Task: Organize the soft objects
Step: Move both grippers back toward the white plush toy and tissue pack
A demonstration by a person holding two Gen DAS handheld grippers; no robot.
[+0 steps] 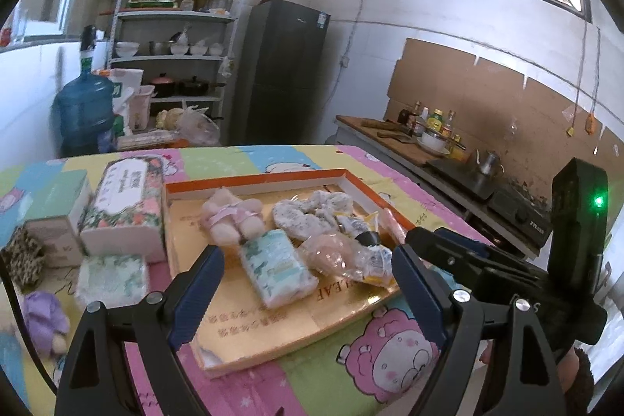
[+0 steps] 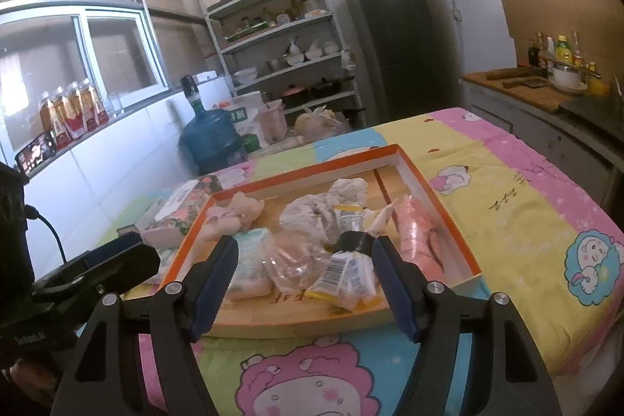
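Right wrist view: tray [image 2: 436,205] of soft packets lies beyond the wide-open, empty right hand-held gripper [image 2: 304,283].

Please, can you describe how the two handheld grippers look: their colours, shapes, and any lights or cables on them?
Both the left gripper and the right gripper have black angular frames with silver round bolts and dark blue ribbed fingers. The right gripper's body carries a black upright block with a green light. A black cable runs from the left gripper's body.

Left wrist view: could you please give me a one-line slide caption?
Open left gripper hovers before an orange-rimmed tray of soft items on a cartoon-print cloth.
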